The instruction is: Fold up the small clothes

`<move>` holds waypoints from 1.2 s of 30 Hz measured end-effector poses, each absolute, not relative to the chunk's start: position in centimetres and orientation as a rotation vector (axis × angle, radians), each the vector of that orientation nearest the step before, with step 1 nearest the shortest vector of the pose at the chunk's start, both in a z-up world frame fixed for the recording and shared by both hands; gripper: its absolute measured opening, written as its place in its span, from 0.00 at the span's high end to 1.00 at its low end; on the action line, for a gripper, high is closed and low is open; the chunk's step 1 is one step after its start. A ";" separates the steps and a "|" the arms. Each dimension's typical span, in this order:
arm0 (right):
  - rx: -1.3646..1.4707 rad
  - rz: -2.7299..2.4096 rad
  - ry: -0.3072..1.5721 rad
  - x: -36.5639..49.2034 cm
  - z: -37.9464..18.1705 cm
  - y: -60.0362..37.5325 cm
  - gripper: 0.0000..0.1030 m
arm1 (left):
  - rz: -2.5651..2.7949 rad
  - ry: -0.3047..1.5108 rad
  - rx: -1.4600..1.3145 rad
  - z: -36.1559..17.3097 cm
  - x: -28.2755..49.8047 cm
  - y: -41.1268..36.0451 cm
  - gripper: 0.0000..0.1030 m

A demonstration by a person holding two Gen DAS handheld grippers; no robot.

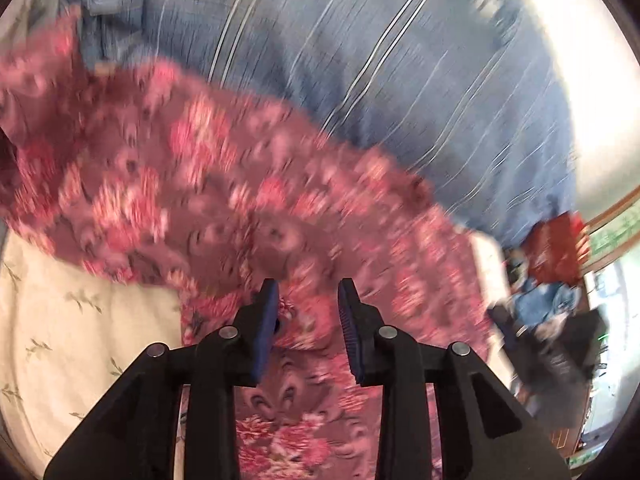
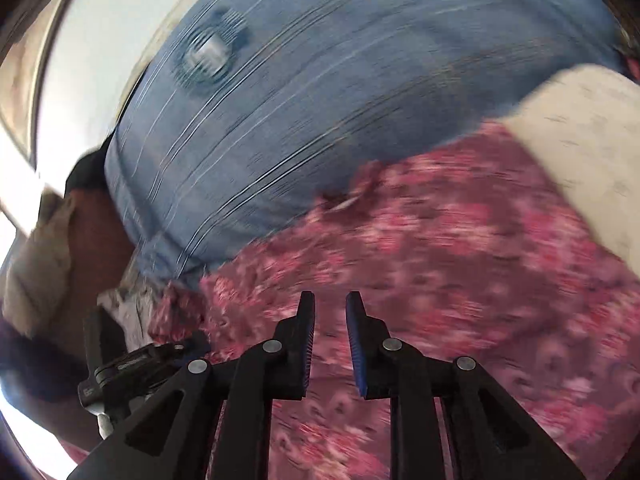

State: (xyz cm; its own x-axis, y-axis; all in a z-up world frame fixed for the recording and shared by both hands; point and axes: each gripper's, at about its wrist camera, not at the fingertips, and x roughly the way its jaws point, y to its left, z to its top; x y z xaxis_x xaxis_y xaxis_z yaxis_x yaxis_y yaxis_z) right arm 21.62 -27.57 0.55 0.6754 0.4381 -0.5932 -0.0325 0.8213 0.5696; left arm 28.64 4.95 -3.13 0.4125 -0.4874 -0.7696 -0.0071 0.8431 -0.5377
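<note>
A pink and maroon floral garment (image 1: 192,184) lies spread over the bed, blurred by motion. My left gripper (image 1: 308,292) hovers just over its near part. Its blue-padded fingers stand apart, with the cloth showing in the gap below them and nothing pinched. In the right wrist view the same garment (image 2: 460,248) fills the lower right. My right gripper (image 2: 330,300) is above it, its jaws a narrow gap apart with nothing between the pads.
A blue striped quilt (image 1: 380,60) lies bunched behind the garment. A white leaf-print sheet (image 1: 60,320) covers the bed at the left. A cream pillow (image 2: 580,152) sits at the right. A black gripper body (image 2: 132,368) and heaped clothes (image 1: 548,288) lie at the sides.
</note>
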 end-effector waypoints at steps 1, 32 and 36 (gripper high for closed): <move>0.524 0.298 0.801 22.4 0.4 -26.1 0.82 | -0.284 1.174 -0.501 -4.6 29.0 5.0 0.74; 0.255 0.399 0.879 24.8 -6.1 -16.7 0.49 | 0.119 0.941 -0.664 -1.4 31.2 18.6 0.32; 0.271 0.408 0.871 24.8 -6.1 -16.9 0.49 | 0.120 1.036 -0.692 -3.6 33.7 18.7 0.82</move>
State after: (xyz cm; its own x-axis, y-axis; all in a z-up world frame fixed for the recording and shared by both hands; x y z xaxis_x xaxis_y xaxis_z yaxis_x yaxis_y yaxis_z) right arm 24.77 -16.92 -6.14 0.5747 0.4515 -0.6825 -0.2348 0.8899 0.3910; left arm 33.67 18.70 -3.60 0.5238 -0.2229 -0.8222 -0.4051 0.7839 -0.4706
